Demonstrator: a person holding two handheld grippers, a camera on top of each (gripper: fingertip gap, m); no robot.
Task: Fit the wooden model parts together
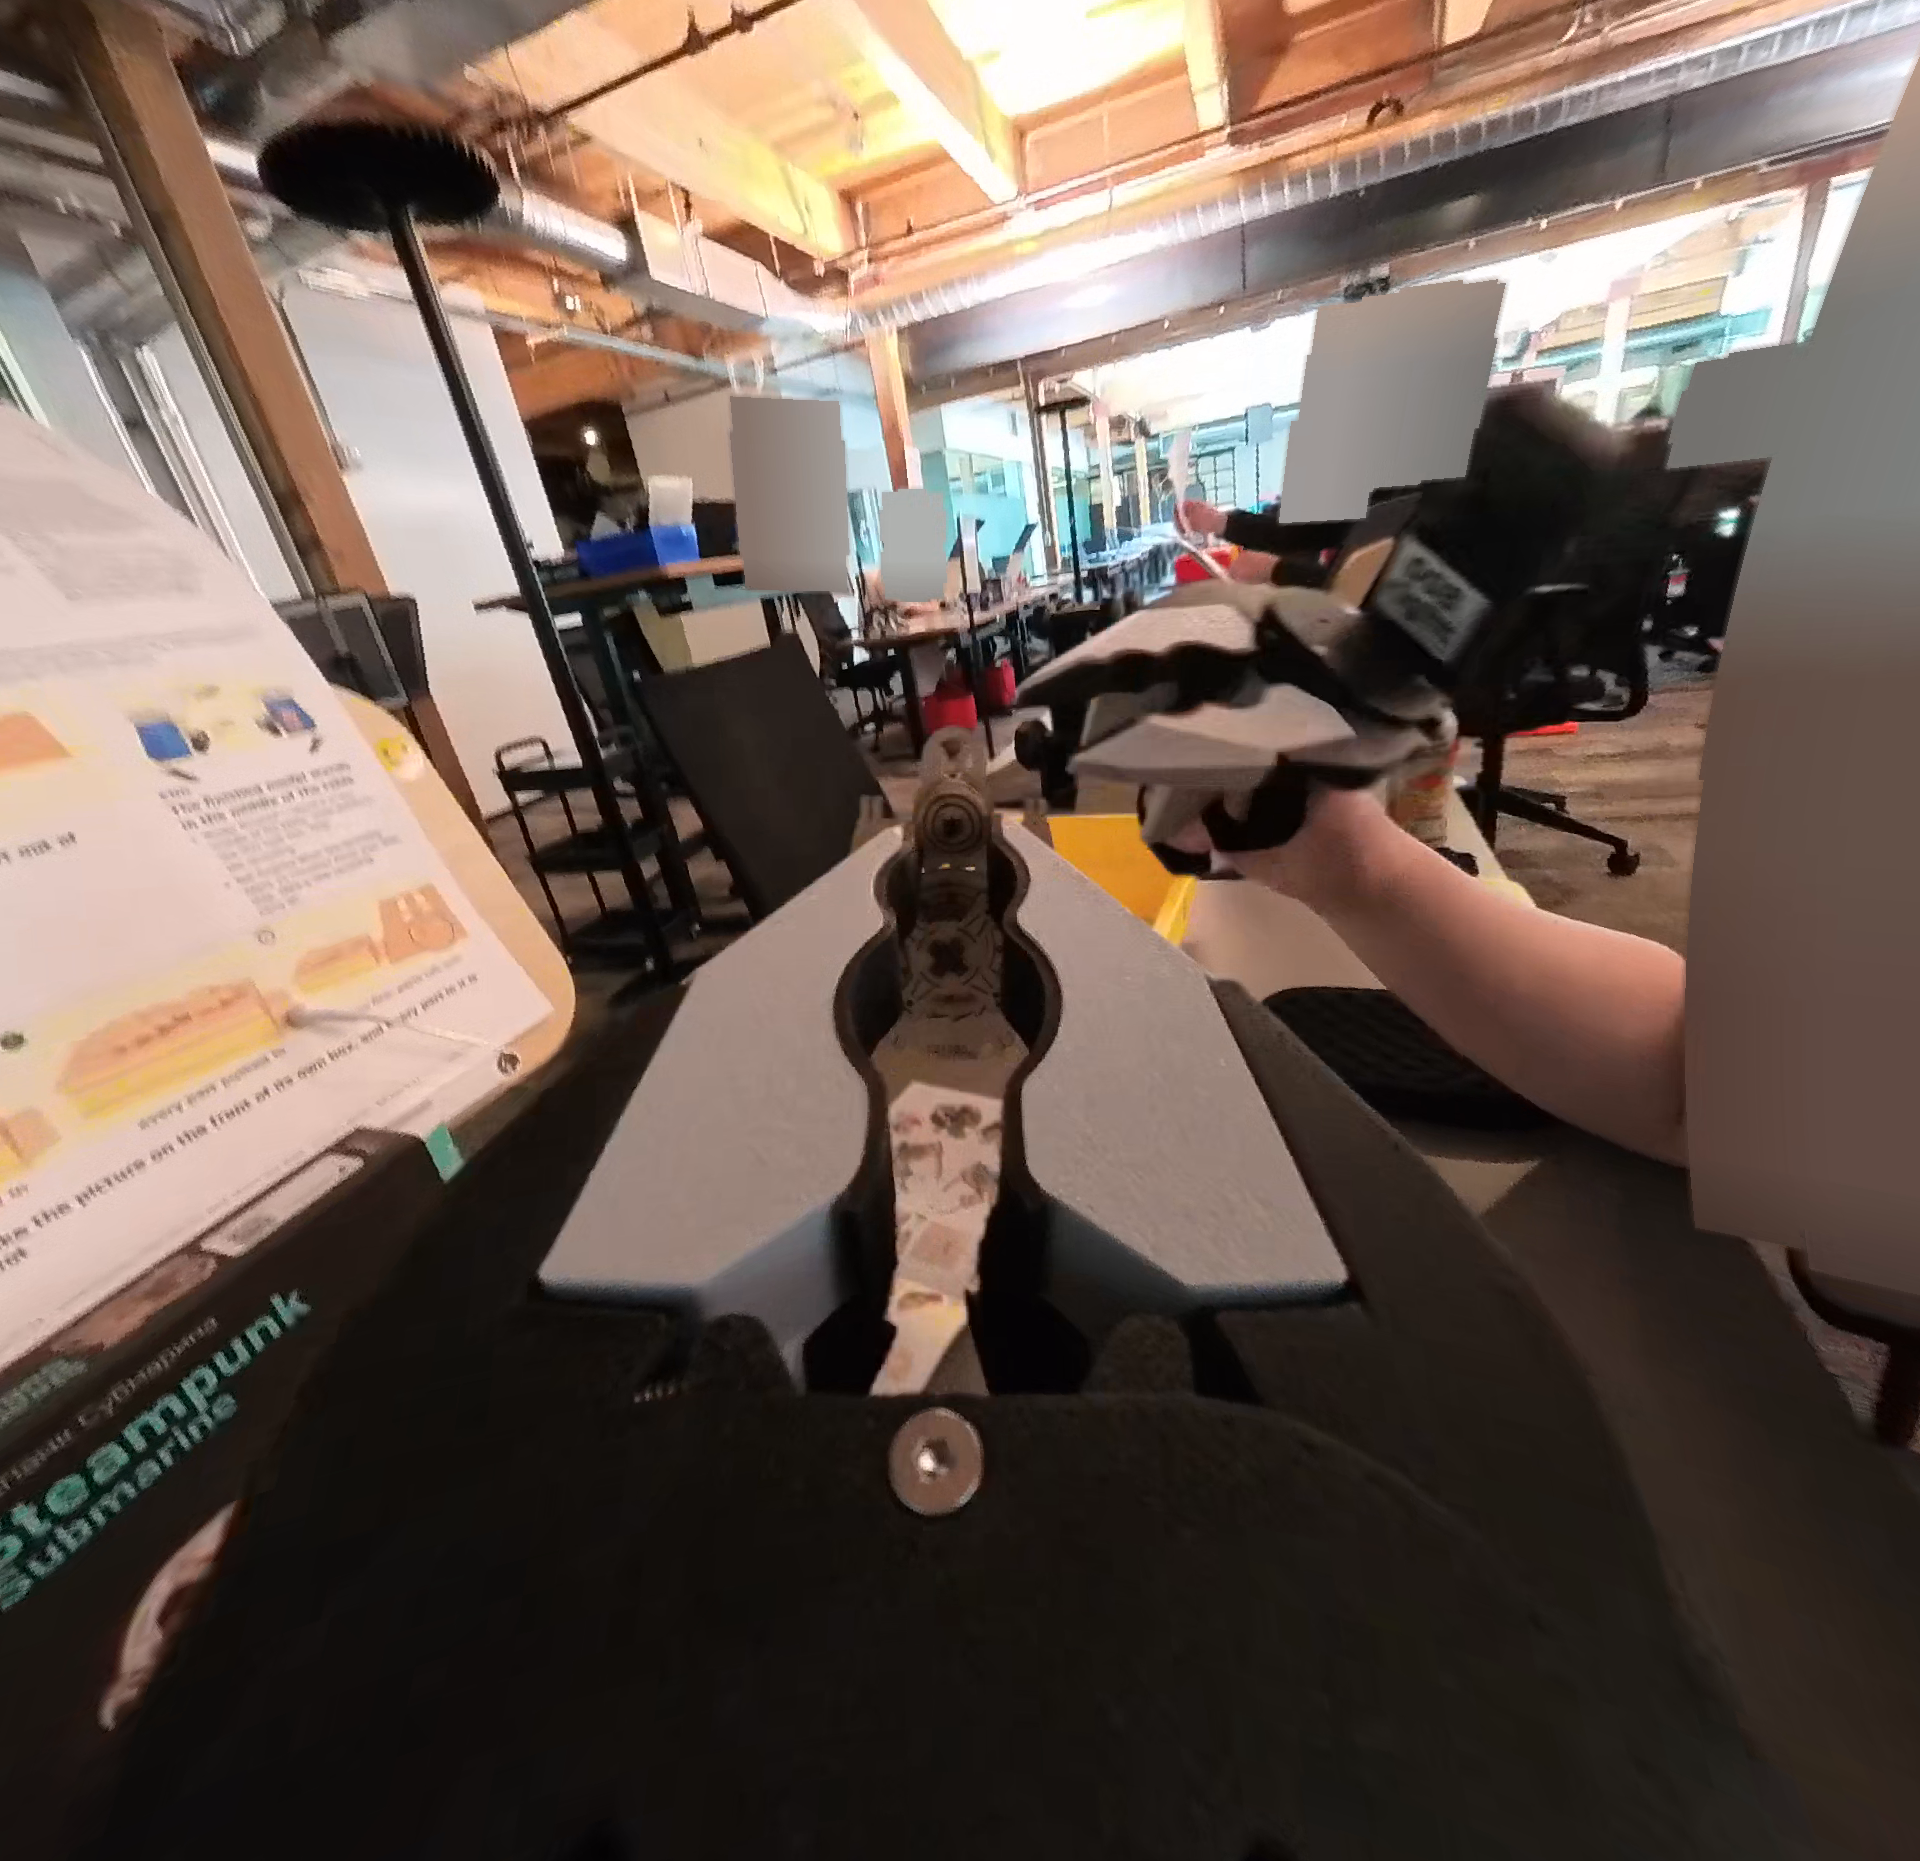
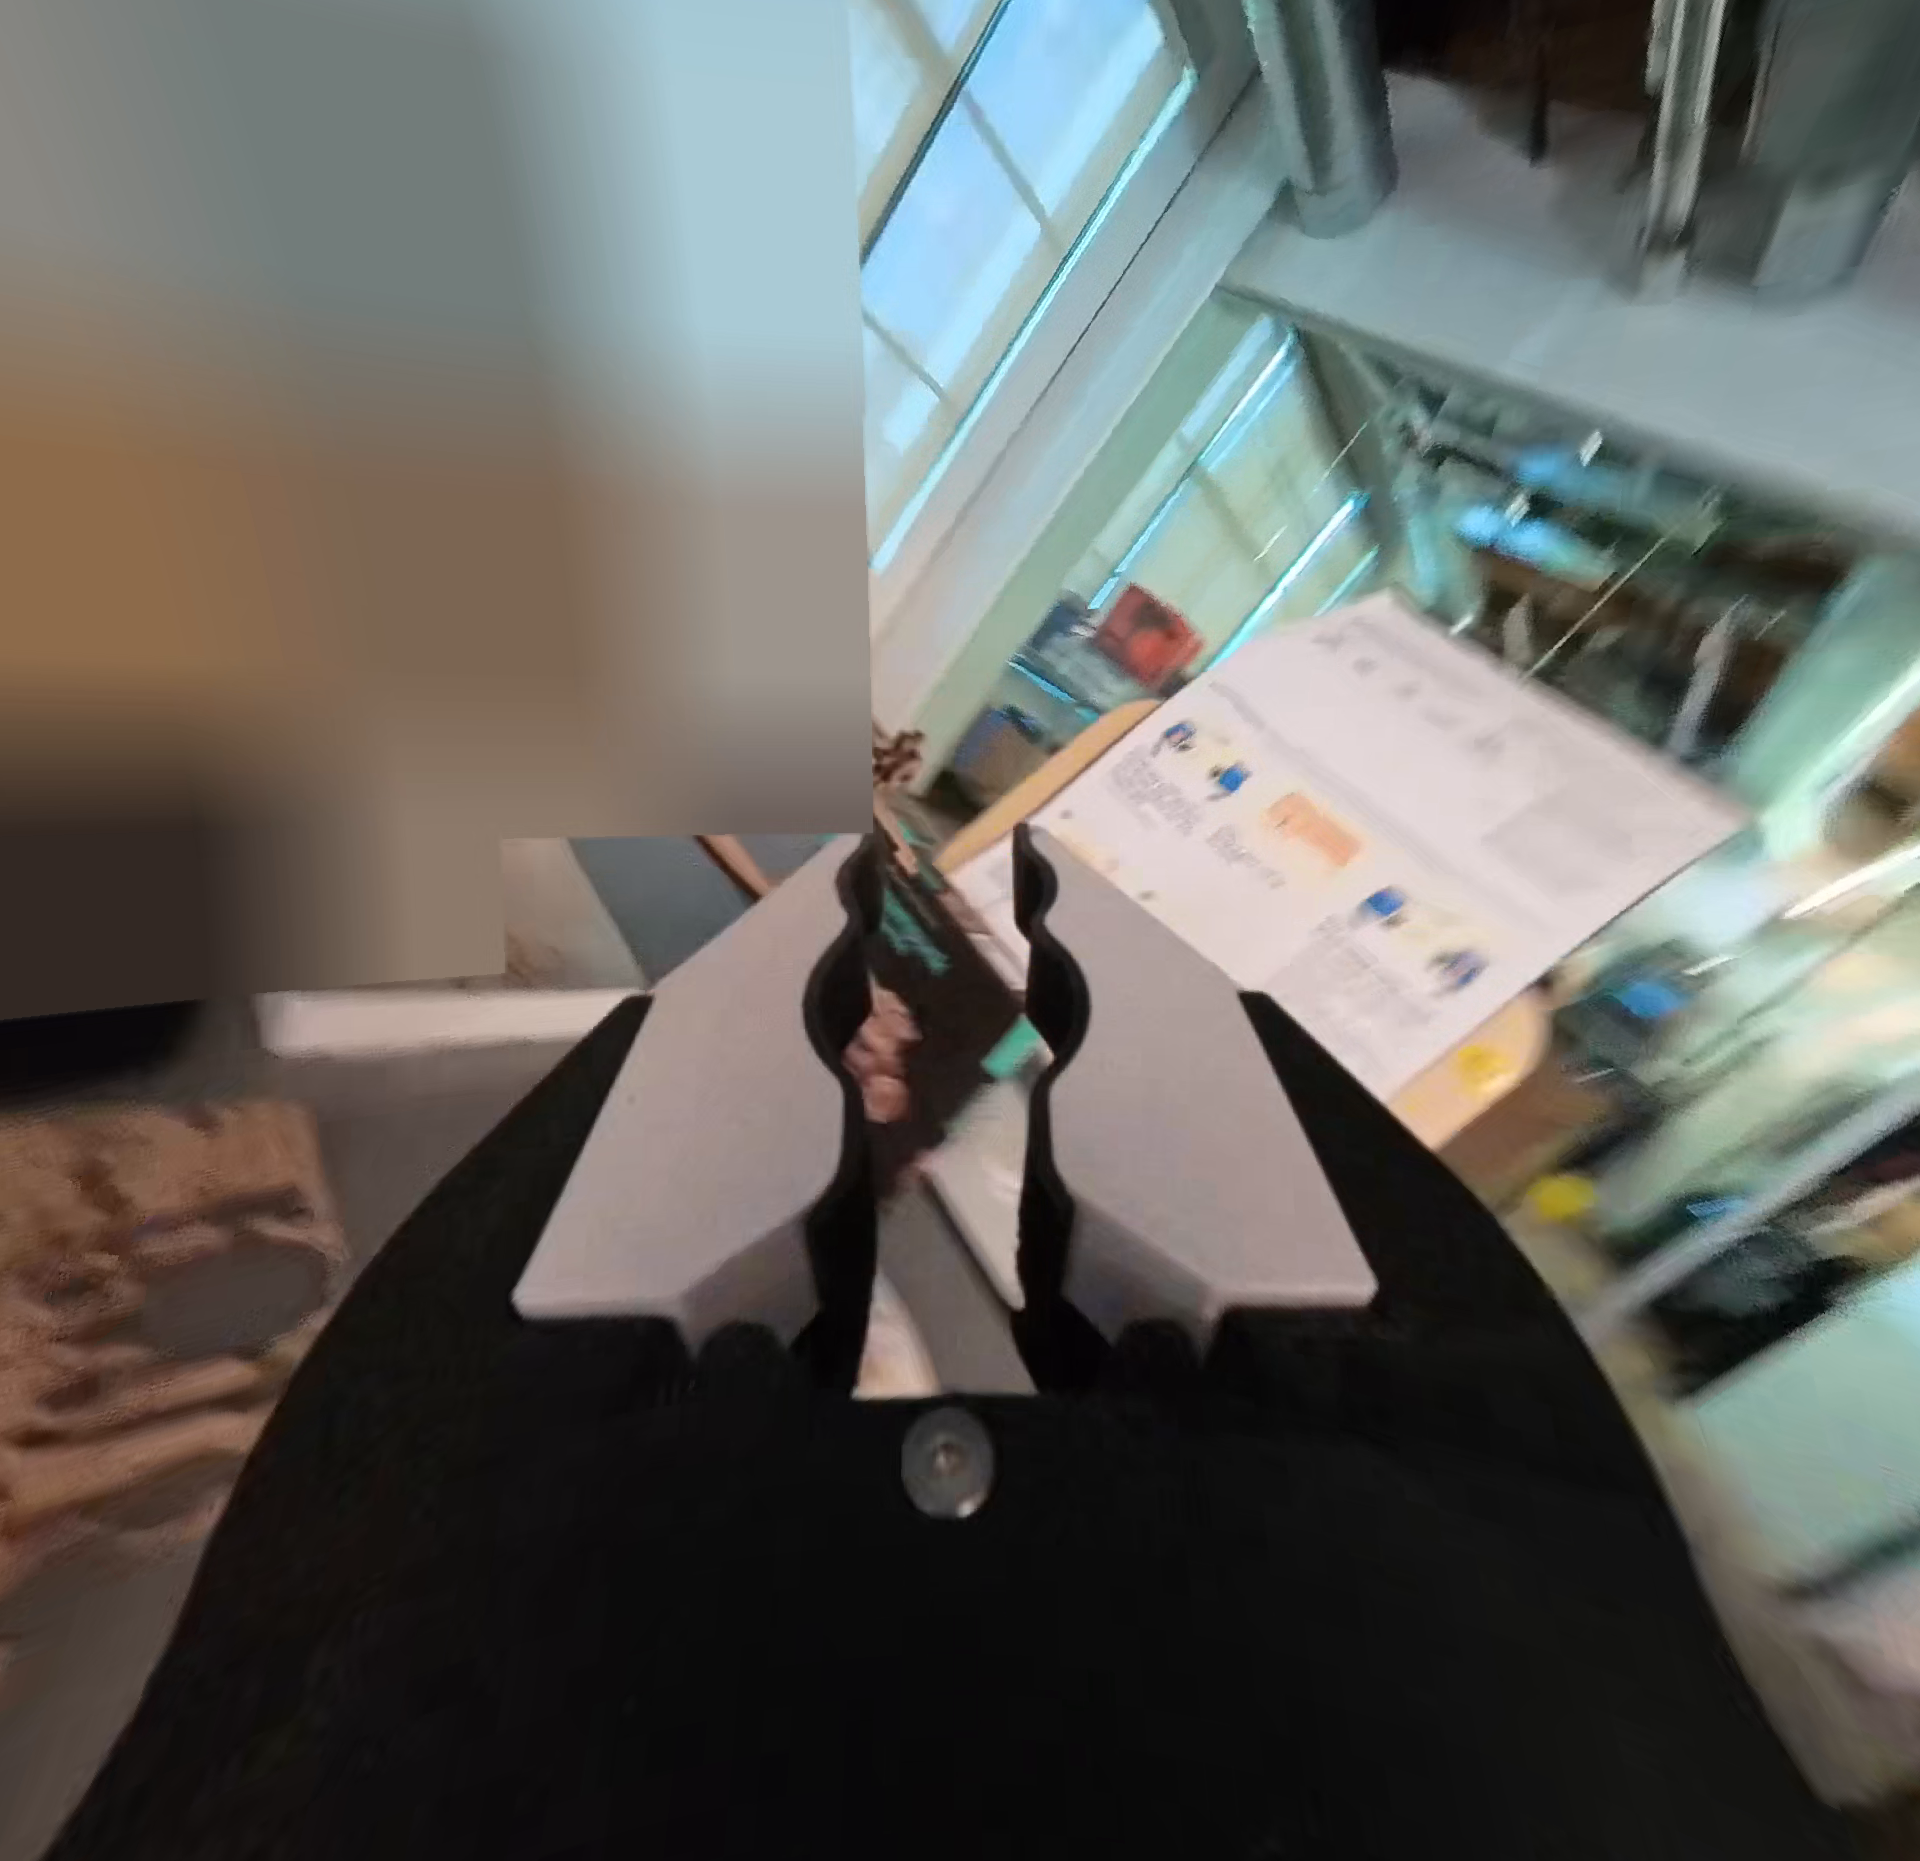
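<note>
Wooden model part (image 1: 948, 876), thin and engraved, stands pinched between the fingers of the left claw (image 1: 951, 845) at the frame centre. At right the right claw (image 1: 1049, 715) hangs in a hand (image 1: 1288, 845), its fingers slightly apart and gripping nothing. An instruction sheet (image 1: 208, 876) leans at left.

Printed writing stands on three things, and I do not copy it. The instruction sheet (image 1: 208, 876), propped on a light wooden board at the left, carries black lines of text among coloured drawings; in the right wrist view the same sheet (image 2: 1403, 824) is too blurred to read. Below it, the dark box (image 1: 156, 1416) has large teal letters and a smaller grey line above them. A small black label (image 1: 1439, 601) with pale print sits on the body of the right gripper (image 1: 1049, 715). The wooden part (image 1: 951, 964), clamped in the left gripper (image 1: 951, 845), bears engraved marks; whether any are letters I cannot tell.
</note>
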